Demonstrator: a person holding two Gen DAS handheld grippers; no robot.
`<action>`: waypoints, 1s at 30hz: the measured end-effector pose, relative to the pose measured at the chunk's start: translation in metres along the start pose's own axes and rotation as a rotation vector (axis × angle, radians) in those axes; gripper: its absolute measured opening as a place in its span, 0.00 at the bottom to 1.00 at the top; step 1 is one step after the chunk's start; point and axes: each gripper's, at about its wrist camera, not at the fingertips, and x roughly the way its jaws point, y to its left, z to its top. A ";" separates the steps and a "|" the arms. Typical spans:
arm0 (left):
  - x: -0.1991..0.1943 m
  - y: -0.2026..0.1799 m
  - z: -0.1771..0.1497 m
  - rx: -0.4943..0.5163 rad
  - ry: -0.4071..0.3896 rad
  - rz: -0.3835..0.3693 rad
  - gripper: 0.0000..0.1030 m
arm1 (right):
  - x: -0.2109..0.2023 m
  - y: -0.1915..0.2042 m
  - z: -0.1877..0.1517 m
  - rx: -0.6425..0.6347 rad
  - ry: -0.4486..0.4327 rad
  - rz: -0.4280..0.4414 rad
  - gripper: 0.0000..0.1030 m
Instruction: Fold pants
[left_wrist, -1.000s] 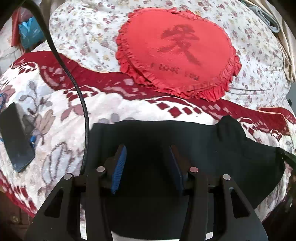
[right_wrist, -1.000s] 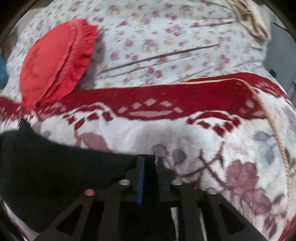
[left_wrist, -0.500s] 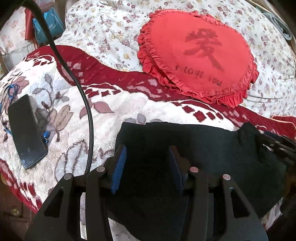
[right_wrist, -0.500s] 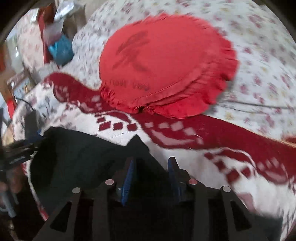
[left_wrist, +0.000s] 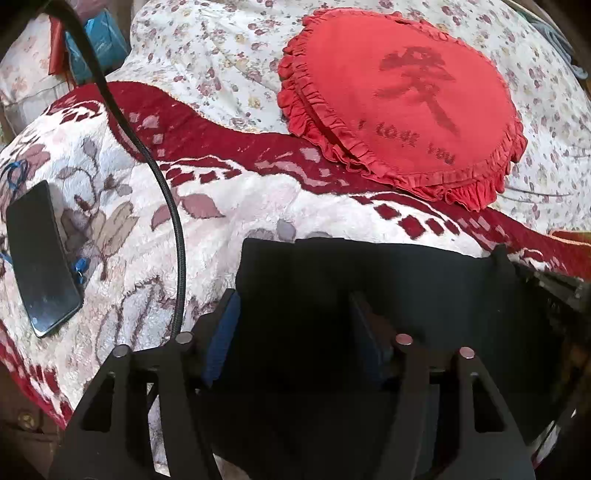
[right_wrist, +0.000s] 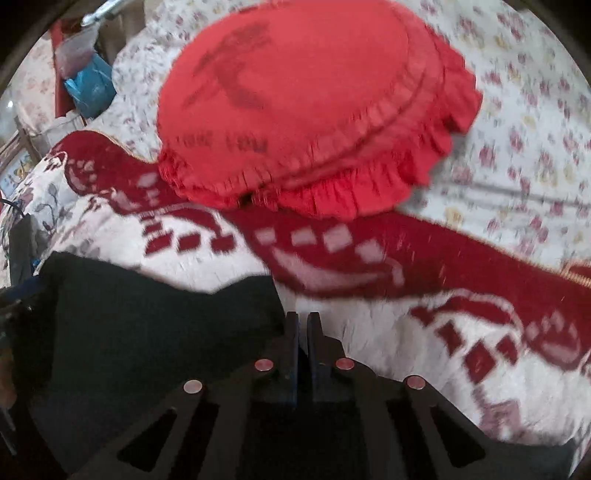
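- Left wrist view: my left hand-held gripper (left_wrist: 291, 332) hangs over the black fabric pants (left_wrist: 369, 288), its jaws opening and spread wide — cloth lies under and between them, but the blue pads (left_wrist: 221, 332) press on nothing.
- Right wrist view: my right hand-held gripper (right_wrist: 303, 332) is clenched tight at the right edge of the pants (right_wrist: 147, 325); whether any cloth is pinched between the jaws I cannot tell, as the picture is blurred.
- The pants lie on the plush white-and-red floral blanket (left_wrist: 229, 206) on the bed, in a compact dark rectangle, well short of the red heart-shaped frilled cushion (left_wrist: 406, 110).
- A black phone (left_wrist: 40, 254) lies on the blanket to the left, apart from the pants.
- My judgement: at least one fold is in — the bundle looks doubled over. Left: one more fold perhaps, then smoothing.
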 end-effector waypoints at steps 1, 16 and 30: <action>0.000 0.001 0.000 -0.004 0.000 -0.002 0.61 | -0.001 -0.001 -0.002 0.001 -0.010 0.001 0.04; -0.038 -0.008 0.002 -0.001 -0.058 -0.009 0.61 | -0.094 0.030 -0.029 -0.021 -0.127 0.108 0.06; -0.040 -0.020 -0.011 0.026 -0.054 -0.019 0.61 | -0.054 0.042 -0.052 -0.027 -0.036 0.057 0.18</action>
